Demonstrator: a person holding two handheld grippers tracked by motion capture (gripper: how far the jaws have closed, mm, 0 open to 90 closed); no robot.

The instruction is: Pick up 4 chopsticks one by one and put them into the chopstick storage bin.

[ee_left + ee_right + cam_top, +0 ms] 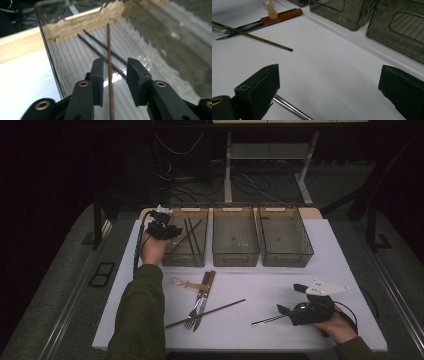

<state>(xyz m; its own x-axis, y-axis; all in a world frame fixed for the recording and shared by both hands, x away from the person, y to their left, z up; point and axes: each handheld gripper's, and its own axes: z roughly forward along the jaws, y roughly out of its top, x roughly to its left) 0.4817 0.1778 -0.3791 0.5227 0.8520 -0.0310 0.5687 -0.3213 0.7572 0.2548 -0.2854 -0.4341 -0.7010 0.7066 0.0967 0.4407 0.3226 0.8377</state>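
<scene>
- The left tongs (112, 82) hang over the leftmost of three clear bins (186, 242), at the upper left of the bench (280, 330) in the high view.
- In the left gripper view a brown chopstick (109, 70) runs straight up the middle of the frame, from the bottom edge toward the bin's far wall. It passes between the two jaws, which stand apart on either side of it. A narrow gap shows on each side, so the jaws appear open around the stick rather than clamped; whether it rests on anything below is hidden.
- Two dark chopsticks (105, 51) already lie on the ribbed bin floor, slanting from upper left to lower right across that view.
- The stick's long axis lies along the tongs' own line of sight, roughly along the bin's length, so it should drop lengthwise inside if let go.
- The right tongs (329, 82) sit low at the lower right of the high view, jaws spread wide with bare bench between them. A thin metal utensil (269, 320) lies at their left jaw, pointing left.
- A second brown chopstick (206, 313) lies slantwise at lower centre, beside a fork and knife (200, 302) and a small pale spoon (183, 283). It lies to the right tongs' left, nearer that hand, I judge.
</scene>
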